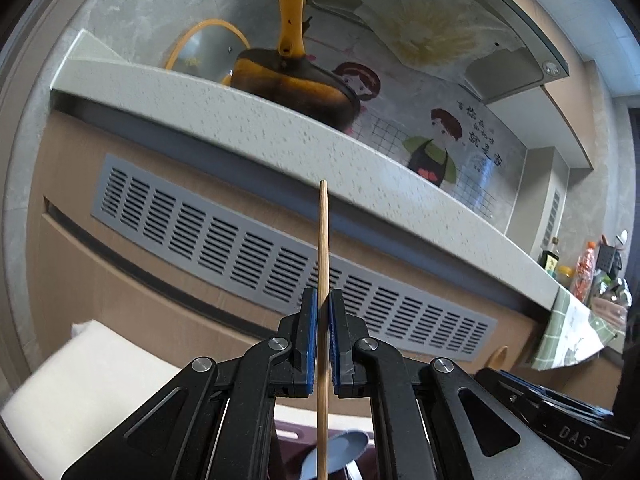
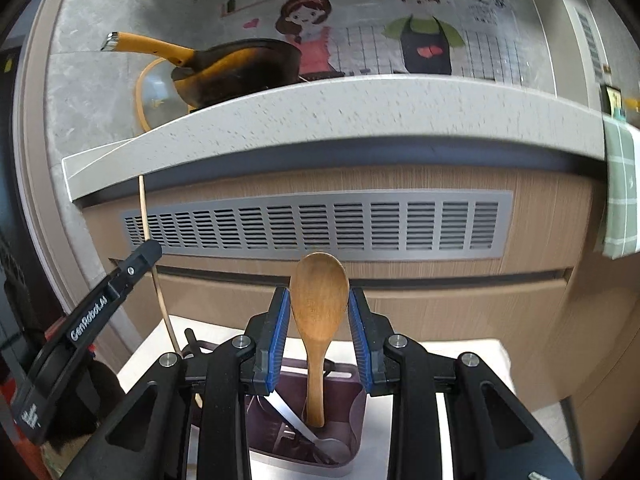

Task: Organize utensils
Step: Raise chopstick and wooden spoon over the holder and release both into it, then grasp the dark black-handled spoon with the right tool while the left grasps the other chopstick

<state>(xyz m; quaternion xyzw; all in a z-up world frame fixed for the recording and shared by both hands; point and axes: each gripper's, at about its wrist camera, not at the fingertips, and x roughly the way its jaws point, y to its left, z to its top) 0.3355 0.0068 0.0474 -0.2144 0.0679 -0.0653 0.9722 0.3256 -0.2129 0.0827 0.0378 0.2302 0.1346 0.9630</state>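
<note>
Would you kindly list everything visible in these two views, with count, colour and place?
thin wooden chopstick: one, tan, upright, clamped in the left claw
wooden spoon: one, brown, standing in the holder, bowl up between the right claw's fingers
purple plastic utensil holder: one, on the white surface below the right claw
grey spoon: one, lying in the holder
orange-handled frying pan: one, blackened, on the counter
glass lid with orange rim: one, behind the pan
speckled countertop: one, white
grey vent grille: one, on the cabinet front
green checked cloth: one, hanging off the counter's right end
left claw: black, blue pads, shut
right claw: black, blue pads, open
</note>
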